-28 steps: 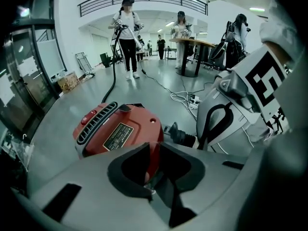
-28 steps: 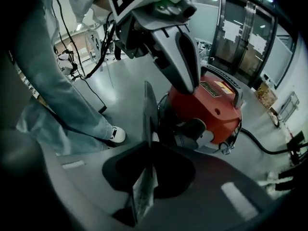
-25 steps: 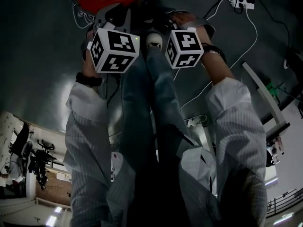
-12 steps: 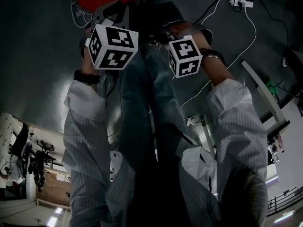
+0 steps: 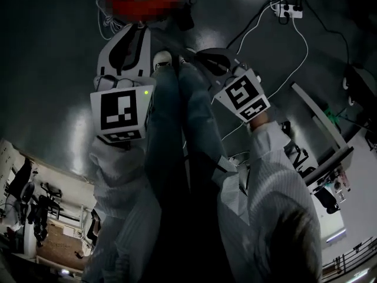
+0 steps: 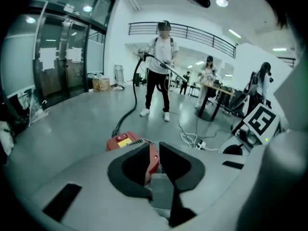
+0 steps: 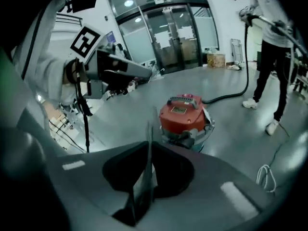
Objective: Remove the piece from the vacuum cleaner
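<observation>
The right gripper (image 7: 150, 143) has its fingers pinched on a thin flat piece (image 7: 146, 179), upright and edge-on. The red vacuum cleaner (image 7: 185, 117) stands apart on the floor (image 7: 120, 114), straight ahead. The left gripper (image 6: 154, 144) has its fingers slightly apart and empty.

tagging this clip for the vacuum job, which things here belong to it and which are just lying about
Job in hand:
- red vacuum cleaner
- black hose
- thin grey piece, clamped in the right gripper

Lying about:
- power strip
- cardboard box
- glass doors
</observation>
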`<state>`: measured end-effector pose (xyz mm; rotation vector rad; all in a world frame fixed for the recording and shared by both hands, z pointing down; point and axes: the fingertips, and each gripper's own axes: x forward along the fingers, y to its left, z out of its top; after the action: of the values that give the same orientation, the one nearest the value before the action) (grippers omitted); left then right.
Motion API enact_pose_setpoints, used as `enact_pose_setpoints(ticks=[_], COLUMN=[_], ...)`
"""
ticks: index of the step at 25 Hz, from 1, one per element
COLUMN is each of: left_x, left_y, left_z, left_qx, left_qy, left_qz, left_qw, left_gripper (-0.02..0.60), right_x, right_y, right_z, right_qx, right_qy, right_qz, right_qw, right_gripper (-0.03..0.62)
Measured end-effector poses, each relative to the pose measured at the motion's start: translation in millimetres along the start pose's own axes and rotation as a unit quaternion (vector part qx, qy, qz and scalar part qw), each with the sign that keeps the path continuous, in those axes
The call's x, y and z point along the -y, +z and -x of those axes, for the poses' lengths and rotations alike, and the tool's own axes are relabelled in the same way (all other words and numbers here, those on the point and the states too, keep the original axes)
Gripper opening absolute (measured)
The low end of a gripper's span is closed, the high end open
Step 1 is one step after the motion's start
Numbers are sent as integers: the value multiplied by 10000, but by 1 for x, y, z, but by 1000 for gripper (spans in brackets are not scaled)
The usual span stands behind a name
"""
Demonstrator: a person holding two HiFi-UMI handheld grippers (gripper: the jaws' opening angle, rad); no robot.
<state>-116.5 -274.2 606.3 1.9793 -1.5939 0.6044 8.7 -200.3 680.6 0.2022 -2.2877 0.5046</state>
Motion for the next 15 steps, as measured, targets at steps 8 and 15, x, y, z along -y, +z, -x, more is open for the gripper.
enact_pose_setpoints(ticks=[8,15], left_x=[-4,13], left_y=[108,199], left_z=[167,276], left_qx=[635,1429], left_qy=[249,370], left_qz=[819,949], left_qw=[9943,9845], left_gripper=[63,63], right_x=[-72,-131], right_y=[166,259], right_z=[128,228], right_qx=[1011,1625], right_qy=[-531,-688], right_qz=[-78,316], right_qw=[9934,9838], right_gripper=[26,23])
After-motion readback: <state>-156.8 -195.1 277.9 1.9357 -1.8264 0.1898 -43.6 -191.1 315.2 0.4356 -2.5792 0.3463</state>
